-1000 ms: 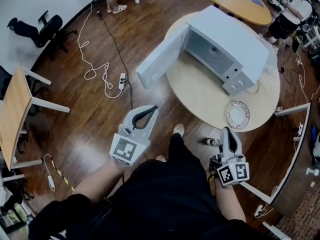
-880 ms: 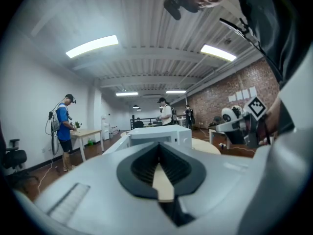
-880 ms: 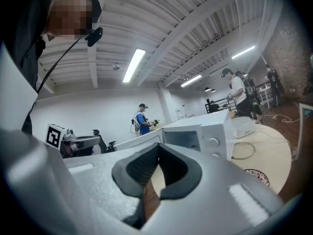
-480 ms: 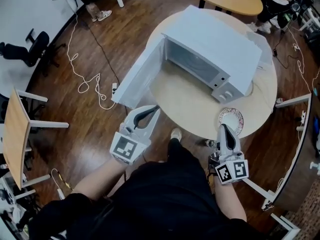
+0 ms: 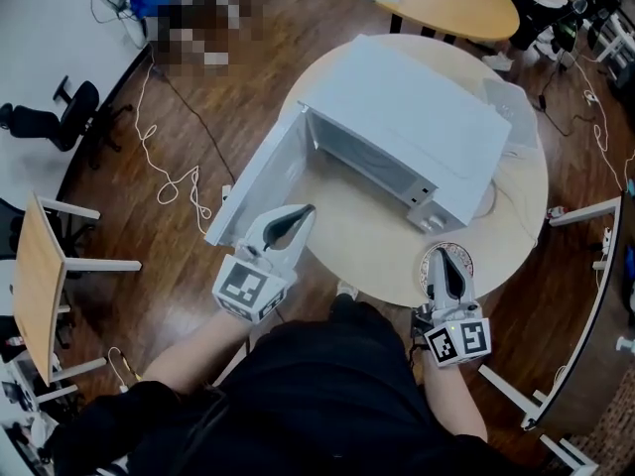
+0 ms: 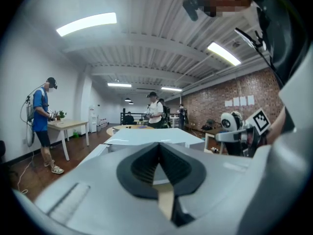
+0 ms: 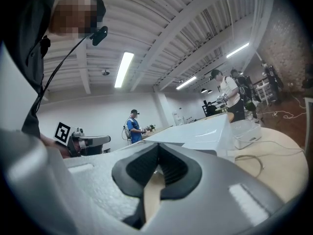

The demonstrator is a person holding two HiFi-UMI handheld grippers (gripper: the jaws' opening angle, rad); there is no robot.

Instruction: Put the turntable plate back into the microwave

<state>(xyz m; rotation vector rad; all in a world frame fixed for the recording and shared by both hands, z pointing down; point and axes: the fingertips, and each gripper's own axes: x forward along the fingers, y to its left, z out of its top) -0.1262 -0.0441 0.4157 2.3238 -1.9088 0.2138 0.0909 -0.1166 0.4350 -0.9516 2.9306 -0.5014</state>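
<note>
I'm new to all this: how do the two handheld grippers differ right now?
The left gripper is near the microwave's open door; the right gripper hangs over the patterned plate. From the head view, the left slants rightward, the right points straight ahead. Both are shut and empty.

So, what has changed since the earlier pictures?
The person stepped toward the table, bringing the microwave and plate closer. The tip of the right gripper now overlaps the plate in the head view. Nothing taken: it and the left gripper stay shut and empty; door open.
</note>
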